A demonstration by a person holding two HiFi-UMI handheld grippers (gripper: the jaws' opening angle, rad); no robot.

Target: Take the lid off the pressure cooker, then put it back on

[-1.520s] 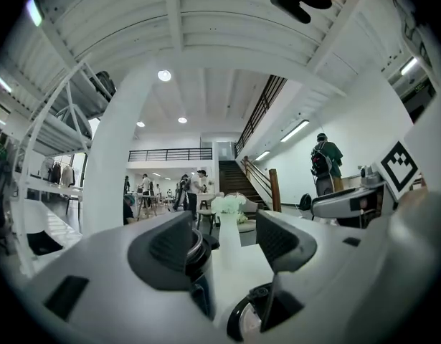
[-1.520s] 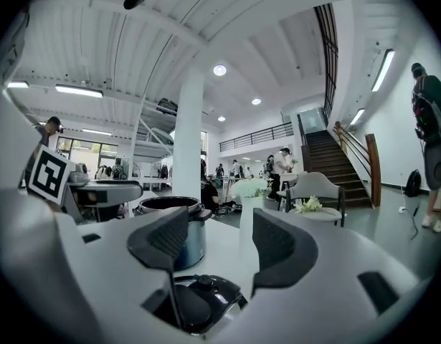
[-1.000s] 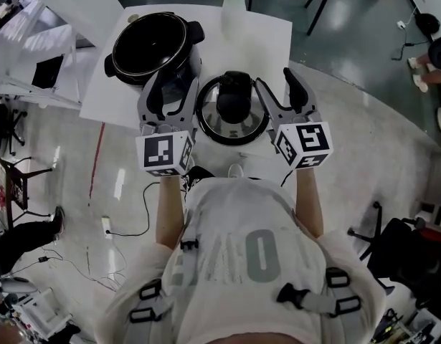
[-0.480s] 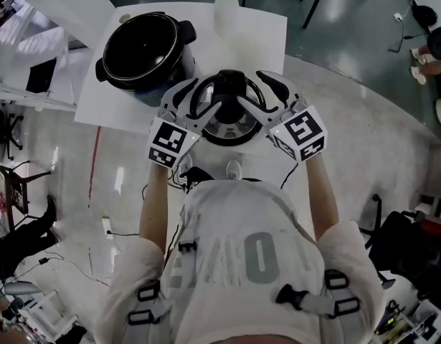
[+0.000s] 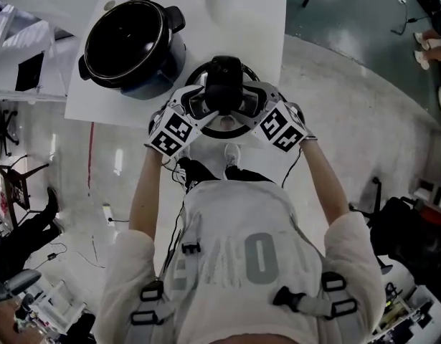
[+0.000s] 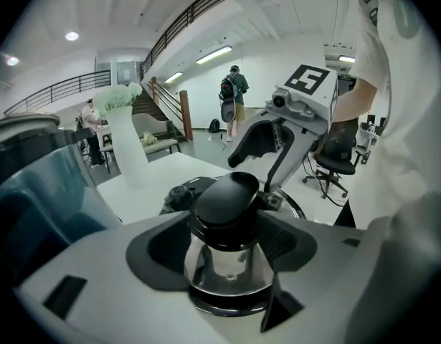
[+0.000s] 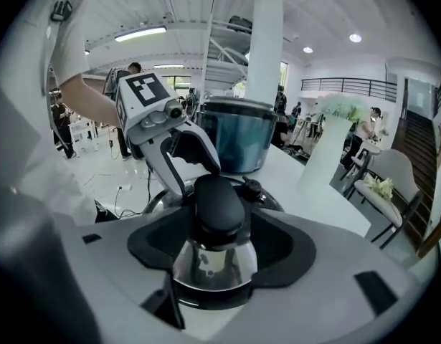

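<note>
Lid (image 5: 193, 72) off, lying on table (image 5: 259, 27); open cooker pot (image 5: 143, 86) at 10 o'clock. Left gripper (image 5: 202, 102) and right gripper (image 5: 250, 100) flank lid knob (image 5: 224, 84). Both jaws apart, straddling knob, not clamped. Likely two-sided grip for level lift back.

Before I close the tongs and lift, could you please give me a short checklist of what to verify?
1. Handle between the left tongs: ok.
2. Handle between the right tongs: ok.
3. Tongs shut on the handle: not ok, both are open around it.
4. Lid resting on the table: ok.
5. Pot uncovered and ready for the lid: ok.
6. Seal under the lid in place: cannot tell.
</note>
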